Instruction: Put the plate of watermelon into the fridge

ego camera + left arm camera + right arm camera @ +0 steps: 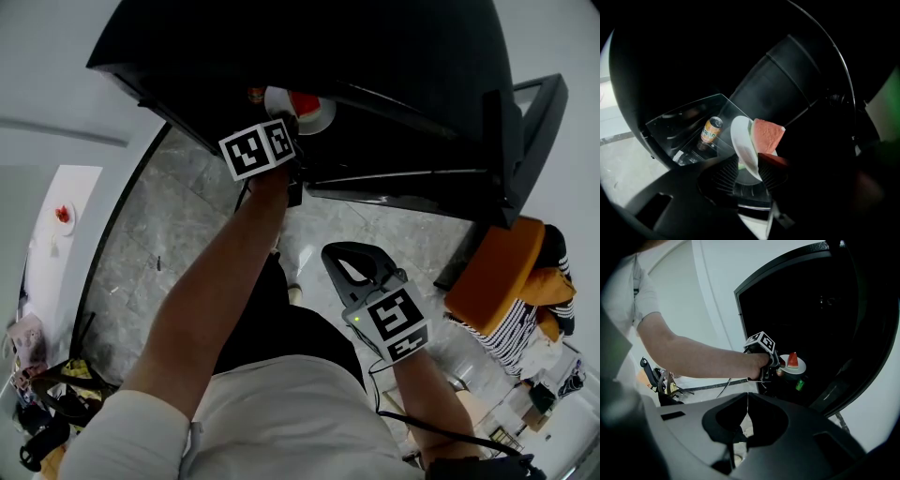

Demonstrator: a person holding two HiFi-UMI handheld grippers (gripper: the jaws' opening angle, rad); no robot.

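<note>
A white plate (740, 140) with a red watermelon wedge (768, 136) sits inside the dark fridge (375, 56), over a glass shelf (684, 126). My left gripper (749, 169) reaches into the fridge. Its jaws stand apart with the plate's near rim between them, and the pads do not seem to press on it. From the right gripper view the plate (799, 367) sits level just beyond the left gripper (776, 365). My right gripper (354, 251) hangs shut and empty in front of the fridge, lower down, its tips together (747, 401).
An orange drink can (711, 130) stands on the glass shelf left of the plate. The fridge door (534, 122) hangs open at the right. A person in a striped top sits on an orange chair (511, 281). Bags (47, 403) lie on the floor at the left.
</note>
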